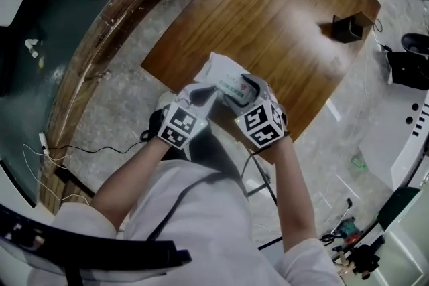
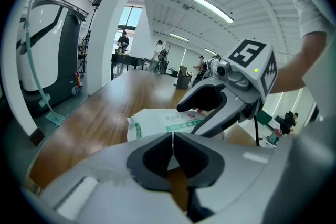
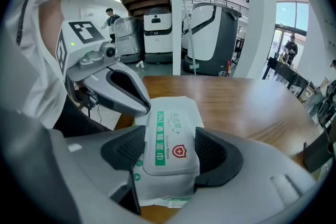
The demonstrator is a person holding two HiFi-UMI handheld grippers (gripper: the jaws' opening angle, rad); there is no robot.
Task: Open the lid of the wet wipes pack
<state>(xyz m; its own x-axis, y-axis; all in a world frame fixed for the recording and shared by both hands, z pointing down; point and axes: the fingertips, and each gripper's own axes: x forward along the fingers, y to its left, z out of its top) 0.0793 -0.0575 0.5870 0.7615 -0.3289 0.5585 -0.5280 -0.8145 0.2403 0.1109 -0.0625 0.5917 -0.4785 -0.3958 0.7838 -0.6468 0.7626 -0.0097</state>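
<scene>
Soft film pack (image 3: 167, 190), likely light, squashy; take the stiff lid (image 3: 169, 136) between spread jaws of right gripper (image 3: 170, 152); left gripper (image 2: 172, 150) closed, empty.

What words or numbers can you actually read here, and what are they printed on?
"75%": green band on the lid of the wet wipes pack.
"酒精湿巾": green characters along the same lid.
"Alcohol Wipes": small grey print beside the red shield on that lid.
Script at the lid's far end: too small to read.
Left marker cube and right marker cube: black-and-white squares, no words.
</scene>
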